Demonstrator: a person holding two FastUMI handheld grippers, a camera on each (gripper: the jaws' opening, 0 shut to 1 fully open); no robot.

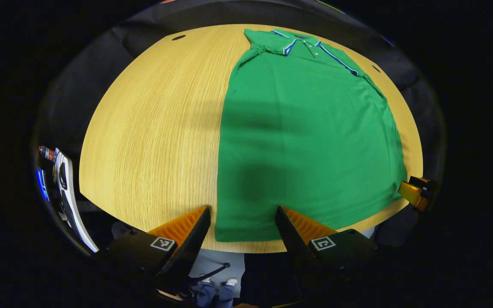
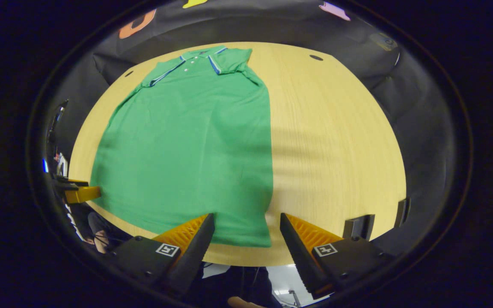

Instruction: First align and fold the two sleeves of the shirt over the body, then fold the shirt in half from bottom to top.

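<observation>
Shirt flat at frame centre, sleeves tucked. Left gripper and right gripper spread wide, low in frame. Best pinched at both hem corners together, then lifted evenly toward collar.

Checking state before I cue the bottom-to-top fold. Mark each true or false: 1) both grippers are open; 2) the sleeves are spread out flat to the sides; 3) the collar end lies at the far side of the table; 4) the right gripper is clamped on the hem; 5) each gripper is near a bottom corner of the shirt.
1) True: the left gripper and right gripper both have their jaws apart.
2) False: the shirt shows as a narrow body with straight side edges, sleeves already folded in.
3) True: the collar lies at the far side of the table.
4) False: it is open and grips nothing.
5) True.
</observation>
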